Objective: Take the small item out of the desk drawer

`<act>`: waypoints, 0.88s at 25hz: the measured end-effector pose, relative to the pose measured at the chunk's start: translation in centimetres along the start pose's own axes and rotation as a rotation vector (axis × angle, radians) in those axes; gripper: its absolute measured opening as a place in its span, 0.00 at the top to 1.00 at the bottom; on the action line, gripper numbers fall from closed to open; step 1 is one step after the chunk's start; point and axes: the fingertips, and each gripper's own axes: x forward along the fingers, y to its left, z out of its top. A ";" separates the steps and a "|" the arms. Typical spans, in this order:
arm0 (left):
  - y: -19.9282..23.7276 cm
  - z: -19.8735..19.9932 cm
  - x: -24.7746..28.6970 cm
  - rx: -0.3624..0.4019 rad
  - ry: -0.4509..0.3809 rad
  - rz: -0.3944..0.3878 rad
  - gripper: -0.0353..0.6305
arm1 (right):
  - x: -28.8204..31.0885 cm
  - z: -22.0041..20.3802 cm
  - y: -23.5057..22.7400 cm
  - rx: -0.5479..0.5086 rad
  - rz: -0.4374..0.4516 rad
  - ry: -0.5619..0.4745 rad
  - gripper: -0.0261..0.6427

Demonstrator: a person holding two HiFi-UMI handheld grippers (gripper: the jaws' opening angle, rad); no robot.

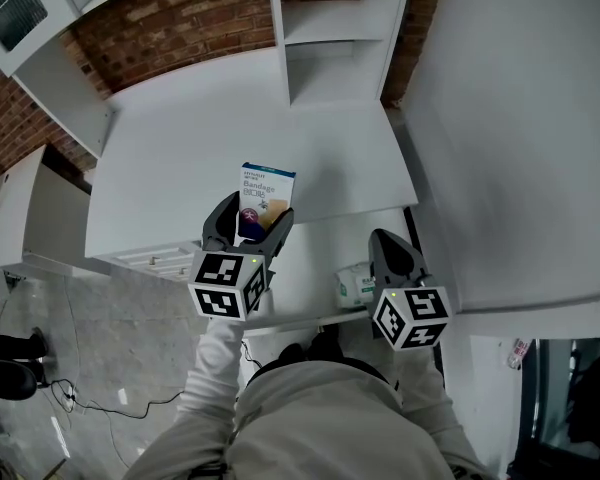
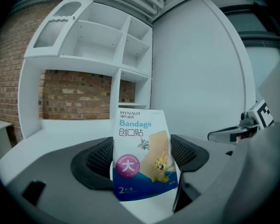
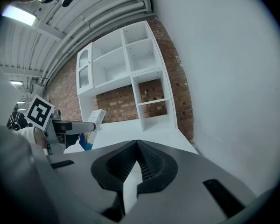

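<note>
A blue-and-white bandage packet (image 1: 266, 190) (image 2: 141, 148) stands upright between the fingers of my left gripper (image 1: 252, 214) (image 2: 142, 157), which is shut on it above the white desk (image 1: 180, 158). In the right gripper view the same packet (image 3: 96, 117) shows at the left, in the left gripper (image 3: 67, 126). My right gripper (image 1: 386, 242) (image 3: 137, 147) is shut with nothing in it, to the right of the left one. Below the desk's front edge lies a lower white surface (image 1: 310, 278), apparently a pulled-out drawer, with a small white-and-green pack (image 1: 354, 286) on it beside the right gripper.
A white shelf unit (image 1: 332, 38) stands at the back of the desk against a brick wall (image 1: 180, 23). A large white panel (image 1: 520, 138) runs along the right. Drawer fronts (image 1: 156, 261) sit at the desk's left. Cables (image 1: 75, 396) lie on the floor.
</note>
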 end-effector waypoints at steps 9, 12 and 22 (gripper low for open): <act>1.0 1.9 -1.3 -0.002 -0.053 0.046 0.35 | 0.1 0.9 0.5 -0.039 0.018 -0.020 0.92; 1.3 2.2 -1.8 -0.001 -0.062 0.057 0.35 | 0.1 1.3 0.7 -0.063 0.019 -0.034 0.92; 1.5 2.6 -2.8 -0.015 -0.083 0.076 0.35 | -0.3 2.0 0.6 -0.091 0.022 -0.050 0.92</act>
